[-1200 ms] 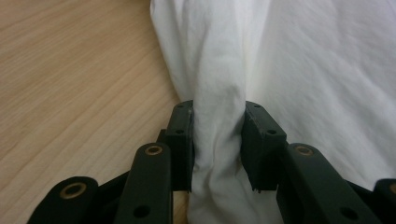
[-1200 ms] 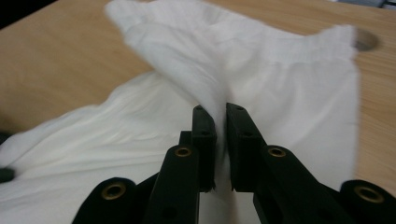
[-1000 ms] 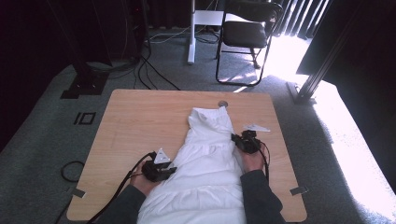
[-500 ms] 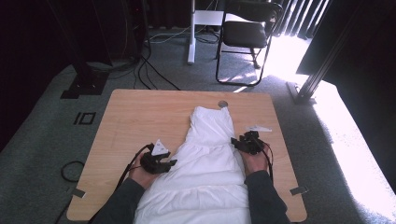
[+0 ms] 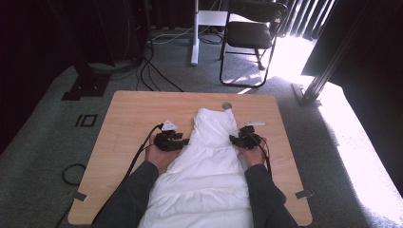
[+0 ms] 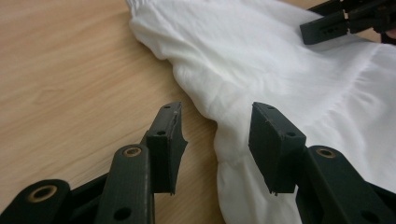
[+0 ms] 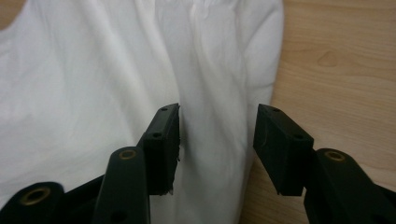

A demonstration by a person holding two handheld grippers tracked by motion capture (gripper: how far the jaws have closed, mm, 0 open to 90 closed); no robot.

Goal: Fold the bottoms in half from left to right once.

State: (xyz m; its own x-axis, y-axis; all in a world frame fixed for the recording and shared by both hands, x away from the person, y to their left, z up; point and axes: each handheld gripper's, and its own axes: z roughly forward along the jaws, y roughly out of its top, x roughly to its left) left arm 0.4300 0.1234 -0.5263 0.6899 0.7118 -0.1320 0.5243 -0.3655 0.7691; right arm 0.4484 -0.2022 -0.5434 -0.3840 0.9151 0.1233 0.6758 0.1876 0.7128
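Both hands have moved further up the white garment lying along the wooden table. Left gripper and right gripper have just opened; their jaws now stand apart over the cloth's edges, gripping nothing.

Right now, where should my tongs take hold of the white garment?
Probably grip the white garment at its side edges, each from its own side. The left tongs already straddle a puckered fold at the edge; the right tongs straddle the opposite folded edge. Both stand open, low over the table.
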